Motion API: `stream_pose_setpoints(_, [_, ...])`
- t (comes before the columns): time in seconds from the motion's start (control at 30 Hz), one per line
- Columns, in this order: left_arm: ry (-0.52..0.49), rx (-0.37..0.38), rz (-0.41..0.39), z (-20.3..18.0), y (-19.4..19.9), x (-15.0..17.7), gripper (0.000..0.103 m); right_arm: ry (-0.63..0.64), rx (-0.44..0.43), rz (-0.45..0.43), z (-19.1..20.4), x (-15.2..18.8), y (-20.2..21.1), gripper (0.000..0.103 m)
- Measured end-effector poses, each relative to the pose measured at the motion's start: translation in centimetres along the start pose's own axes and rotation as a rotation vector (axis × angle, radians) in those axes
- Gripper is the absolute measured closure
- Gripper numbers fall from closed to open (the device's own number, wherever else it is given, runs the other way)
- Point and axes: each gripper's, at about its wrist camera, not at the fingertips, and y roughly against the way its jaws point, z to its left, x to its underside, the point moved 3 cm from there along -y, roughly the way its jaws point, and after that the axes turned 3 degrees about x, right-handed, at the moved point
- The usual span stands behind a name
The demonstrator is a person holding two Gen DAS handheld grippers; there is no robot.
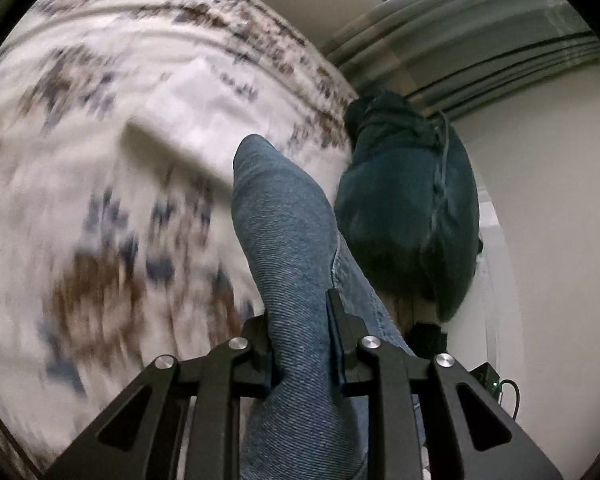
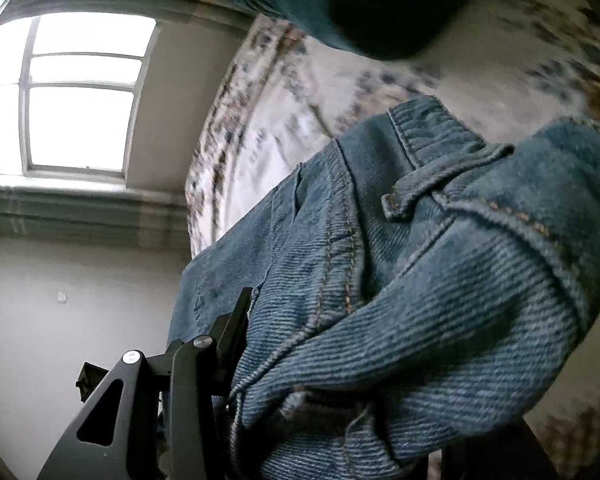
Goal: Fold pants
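Left tool [image 1: 300,336]: both black fingers [image 1: 338,320] in view, closed on a bunched fold of blue denim pants [image 1: 284,240]. The cloth rises between the fingers in a rounded peak and runs down past the camera. A seam edge shows on the fold's right side, close to the right-hand finger.

Right tool [image 2: 260,340]: only one finger [image 2: 236,332] shows, at the left edge of the denim; the other is hidden behind the cloth. The pants [image 2: 440,280] fill the right half of this view, pressed against the visible finger, so the tool appears to grip them, but the far side of the grip cannot be seen. The waistband [image 2: 428,124] with gathered stitching, a belt loop [image 2: 440,180] and tan-stitched seams are visible here.

The pants hang off both tools, lifted above a pale rug [image 1: 120,160] with brown and blue-grey patterning. The rug is heavily blurred in both views.

A second garment, dark teal [image 1: 408,208], sits at the rug's edge in the left view, with a cord trailing along it. The same dark teal mass [image 2: 360,8] shows at the top of the right view, beyond the pants and apart from them.

Background: striped curtain [image 1: 480,32], plain light wall [image 1: 560,200], bright paned window [image 2: 76,96]. A small dark device with a cable [image 1: 508,392] shows low against the wall in the left view; detail too small to tell.
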Motion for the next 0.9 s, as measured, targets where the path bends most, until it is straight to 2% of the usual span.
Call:
stream_pose_setpoints(0.03, [-0.02, 0.008, -0.001, 0.8, -0.6, -3.1, 0.085, 0.003, -0.005, -0.019, 1.5, -1.3, -2.1, 0.057])
stream_pose_setpoints(0.13, [-0.066, 0.015, -0.006, 3.1, -2.2, -9.9, 0.085, 0.007, -0.028, -0.046, 5.2, -4.9, -7.8, 0.057])
stream_pose_setpoints(0.27, [-0.09, 0.032, -0.021, 6.8, -5.0, -17.3, 0.085, 0.049, -0.059, -0.064, 8.8, -9.7, -16.3, 0.057])
stream_pose_setpoints(0.4, [-0.088, 0.03, -0.026, 10.6, -9.0, -23.0, 0.085, 0.061, -0.084, -0.065, 10.4, -14.1, -25.4, 0.057])
stream_pose_setpoints(0.5, [-0.078, 0.019, -0.032, 13.9, -12.0, -26.3, 0.085, 0.04, -0.092, -0.066, 10.1, -16.3, -31.4, 0.057])
stream_pose_setpoints(0.6, [-0.062, -0.003, -0.014, 17.1, -14.6, -28.0, 0.085, 0.019, -0.088, -0.071, 8.8, -17.3, -35.8, 0.057])
stream_pose_setpoints(0.7, [-0.054, -0.051, 0.045, 20.8, -17.1, -27.6, 0.084, 0.044, -0.016, -0.037, 7.3, -17.6, -39.0, 0.057])
stream_pose_setpoints(0.8, [-0.052, -0.082, 0.089, 22.9, -17.6, -26.3, 0.079, 0.058, 0.037, 0.033, 6.0, -16.9, -40.1, 0.05])
stream_pose_setpoints(0.9, [-0.037, -0.109, 0.099, 22.9, -16.5, -25.6, 0.075, 0.078, 0.085, 0.067, 5.7, -17.0, -40.0, 0.043])
